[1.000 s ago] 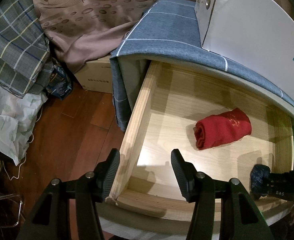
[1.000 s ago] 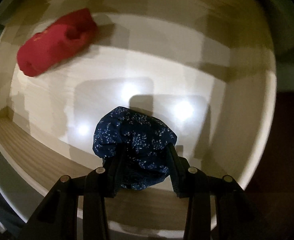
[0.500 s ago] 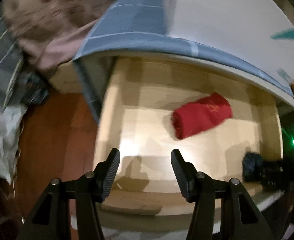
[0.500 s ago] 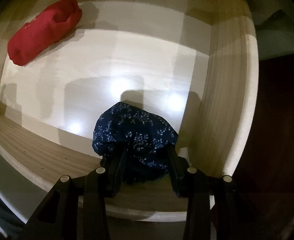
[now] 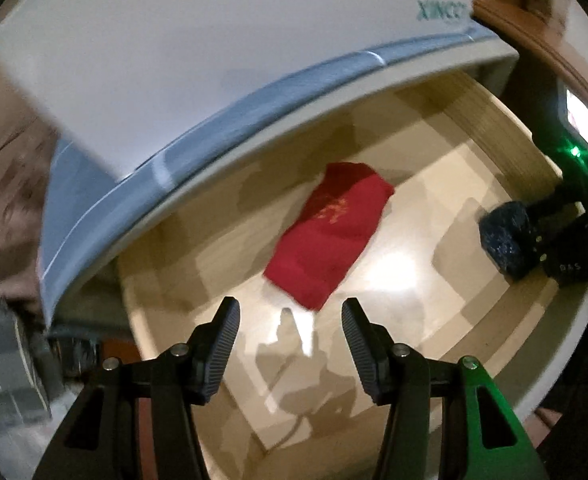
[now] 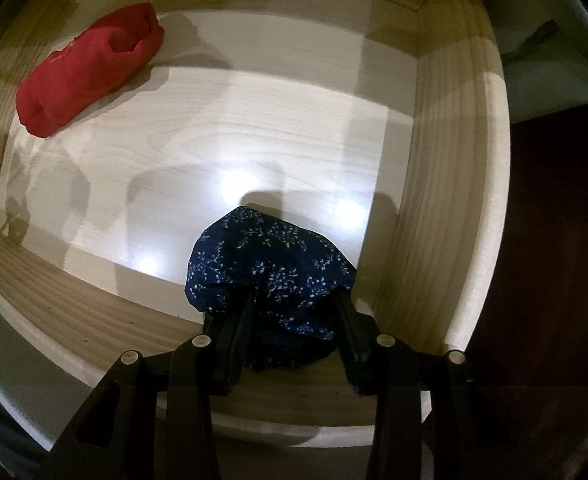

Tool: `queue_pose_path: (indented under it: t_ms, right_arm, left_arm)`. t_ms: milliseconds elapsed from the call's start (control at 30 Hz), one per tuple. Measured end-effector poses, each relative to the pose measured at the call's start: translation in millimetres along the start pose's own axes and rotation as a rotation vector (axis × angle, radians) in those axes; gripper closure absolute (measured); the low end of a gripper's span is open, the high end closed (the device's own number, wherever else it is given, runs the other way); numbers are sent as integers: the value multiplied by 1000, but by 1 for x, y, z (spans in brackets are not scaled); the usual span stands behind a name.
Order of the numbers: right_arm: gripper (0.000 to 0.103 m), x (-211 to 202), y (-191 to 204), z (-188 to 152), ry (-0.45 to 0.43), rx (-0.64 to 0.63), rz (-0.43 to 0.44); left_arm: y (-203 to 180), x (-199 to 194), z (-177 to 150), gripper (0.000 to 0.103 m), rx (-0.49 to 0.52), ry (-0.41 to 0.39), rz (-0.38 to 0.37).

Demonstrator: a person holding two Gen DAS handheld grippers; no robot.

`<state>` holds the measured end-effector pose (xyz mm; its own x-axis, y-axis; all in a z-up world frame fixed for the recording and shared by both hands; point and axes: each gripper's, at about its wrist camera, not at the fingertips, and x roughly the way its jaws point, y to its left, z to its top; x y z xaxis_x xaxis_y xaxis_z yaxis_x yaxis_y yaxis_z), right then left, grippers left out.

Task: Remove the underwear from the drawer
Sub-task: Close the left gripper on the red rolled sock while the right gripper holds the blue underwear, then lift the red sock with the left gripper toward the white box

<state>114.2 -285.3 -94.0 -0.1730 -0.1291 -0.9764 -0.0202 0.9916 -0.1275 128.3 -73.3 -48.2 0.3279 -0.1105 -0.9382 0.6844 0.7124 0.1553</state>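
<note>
**Ana:** Both pairs of black two-finger tongs are over the open pale-wood drawer (image 6: 446, 160). Right gripper (image 6: 294, 316) has its ribbed pads on either side of a navy bundle of underwear with a small white floral print (image 6: 269, 272); the cloth bulges out past the fingertips, so it is pinched between them.

**Ben:** Pinched tight?

**Ana:** The pads press into the fabric on both sides, though those jaws are easing apart a little at this moment. The bundle sits at about five o'clock on the drawer floor in the right wrist view, near the front board and the right wall; whether it touches the floor I cannot tell.

**Ben:** And the left gripper (image 5: 289, 332)?

**Ana:** Spread wide, nothing between its fingers (image 5: 225, 344). It points down into the drawer, with bare wood and shadows beneath it.

**Ben:** Anything else inside?

**Ana:** A red roll of underwear with faint gold lettering (image 5: 330, 236). From the left wrist it lies at twelve o'clock from the spread tips, near them but apart. From the right wrist it is at ten o'clock, well apart from the navy bundle, close to the back wall.

**Ben:** Outside the drawer?

**Ana:** A blue-grey cloth with thin pale stripes (image 5: 197, 148) drapes over the cabinet top, and a white cardboard box with teal lettering (image 5: 213, 40) stands on it. The picture there is blurred.
</note>
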Motion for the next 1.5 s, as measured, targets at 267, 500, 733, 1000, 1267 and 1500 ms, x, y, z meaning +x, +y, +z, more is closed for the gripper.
queue_pose_path:
  t_ms: [267, 500, 733, 1000, 1267, 1500]
  right_arm:
    - [65, 1, -1, 1, -13, 3, -1]
    - [63, -2, -4, -2, -21, 6, 0]
    - [62, 1, -6, -1, -9, 11, 6]
    - [62, 0, -10, 1, -15, 9, 6]
    - [63, -1, -8, 1, -22, 10, 4]
    - [63, -1, -9, 1, -24, 9, 5]
  left_arm:
    - [-9, 37, 22, 49, 101, 62, -15]
    - [-17, 56, 36, 49, 167, 78, -24]
    - [-24, 76, 43, 49, 189, 113, -15]
    - [-13, 97, 56, 49, 128, 196, -38]
    - [-9, 97, 55, 65, 88, 249, -22]
    - [4, 96, 42, 65, 5, 332, -25]
